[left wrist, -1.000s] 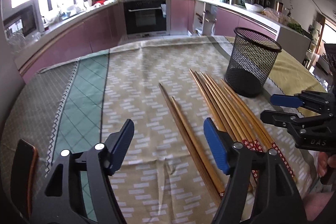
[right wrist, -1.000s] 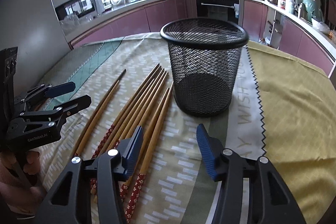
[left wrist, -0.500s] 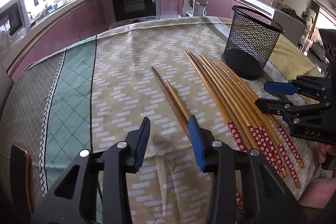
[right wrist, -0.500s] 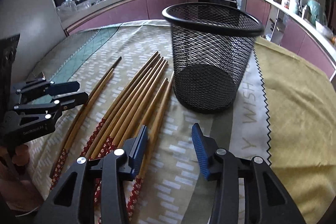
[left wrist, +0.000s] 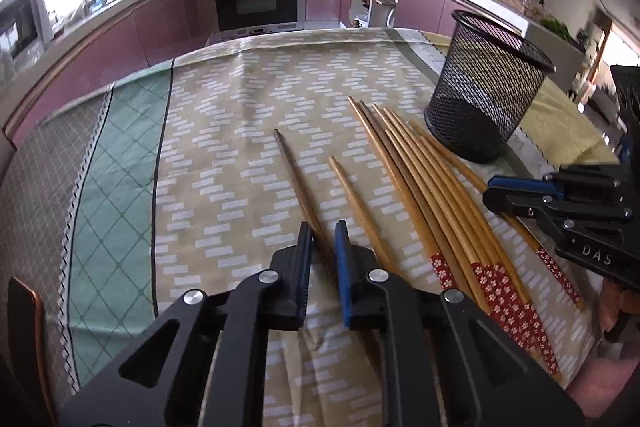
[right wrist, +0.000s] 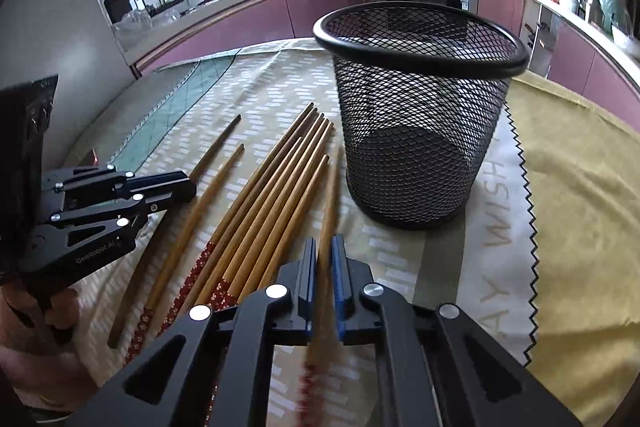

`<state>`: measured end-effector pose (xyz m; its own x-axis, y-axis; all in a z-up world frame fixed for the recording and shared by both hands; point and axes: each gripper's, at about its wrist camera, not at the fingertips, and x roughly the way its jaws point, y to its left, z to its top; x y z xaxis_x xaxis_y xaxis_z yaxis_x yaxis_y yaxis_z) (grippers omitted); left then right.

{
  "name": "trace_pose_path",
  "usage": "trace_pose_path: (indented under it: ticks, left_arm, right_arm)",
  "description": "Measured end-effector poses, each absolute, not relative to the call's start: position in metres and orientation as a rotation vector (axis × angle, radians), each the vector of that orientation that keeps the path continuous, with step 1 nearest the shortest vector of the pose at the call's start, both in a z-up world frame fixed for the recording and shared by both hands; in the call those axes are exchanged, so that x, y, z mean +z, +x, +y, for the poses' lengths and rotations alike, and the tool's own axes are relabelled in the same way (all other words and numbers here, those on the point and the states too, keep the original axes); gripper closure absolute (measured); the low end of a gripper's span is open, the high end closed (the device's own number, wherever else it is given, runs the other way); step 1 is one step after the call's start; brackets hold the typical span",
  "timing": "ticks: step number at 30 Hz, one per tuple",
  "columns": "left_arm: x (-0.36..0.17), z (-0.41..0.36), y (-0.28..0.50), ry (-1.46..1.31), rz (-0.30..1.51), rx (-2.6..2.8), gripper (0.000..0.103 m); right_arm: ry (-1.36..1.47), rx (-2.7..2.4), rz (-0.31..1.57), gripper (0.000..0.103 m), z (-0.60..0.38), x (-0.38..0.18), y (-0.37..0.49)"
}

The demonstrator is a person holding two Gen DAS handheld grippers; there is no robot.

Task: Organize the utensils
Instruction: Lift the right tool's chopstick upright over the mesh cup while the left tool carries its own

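Note:
Several wooden chopsticks with red flowered ends lie side by side on the tablecloth, left of a black mesh cup. My left gripper is closing, and its pads press on a darker chopstick that lies apart at the left; a lighter one lies just right of it. In the right wrist view my right gripper is closing with its pads on the rightmost chopstick, which points toward the mesh cup and looks blurred. The left gripper shows at that view's left edge.
A patterned tablecloth covers the table, with a yellow cloth at the right. A chair back stands at the near left edge. Kitchen counters and an oven lie beyond. A person's hand holds the left gripper.
Both pairs of jaws have gone from wide apart to closed on a chopstick each. The left gripper has come forward and down. The light chopstick has parted from the dark one.

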<state>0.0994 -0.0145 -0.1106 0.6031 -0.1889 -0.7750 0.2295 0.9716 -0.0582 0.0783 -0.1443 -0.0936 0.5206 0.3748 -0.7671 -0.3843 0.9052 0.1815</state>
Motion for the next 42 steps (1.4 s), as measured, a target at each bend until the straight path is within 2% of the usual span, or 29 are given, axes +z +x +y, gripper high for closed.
trace_pose_path:
  ticks: [4, 11, 28, 42]
  left_arm:
    - [-0.107, -0.010, 0.096, 0.025, 0.880, -0.238, 0.095]
    - [-0.087, -0.003, 0.087, -0.001, 0.845, -0.272, 0.095]
    - [0.032, 0.004, 0.053, -0.101, 0.567, -0.473, 0.096]
    - [0.104, -0.041, 0.091, -0.102, 0.403, -0.554, 0.096]
  right_arm:
    - [0.013, 0.472, 0.904, 0.097, -0.150, -0.090, 0.075]
    - [0.086, 0.551, 0.829, 0.097, -0.166, -0.064, 0.062]
    - [0.184, 0.616, 0.604, 0.097, -0.202, 0.011, 0.058]
    - [0.114, 0.588, 0.435, 0.097, -0.221, 0.086, 0.082]
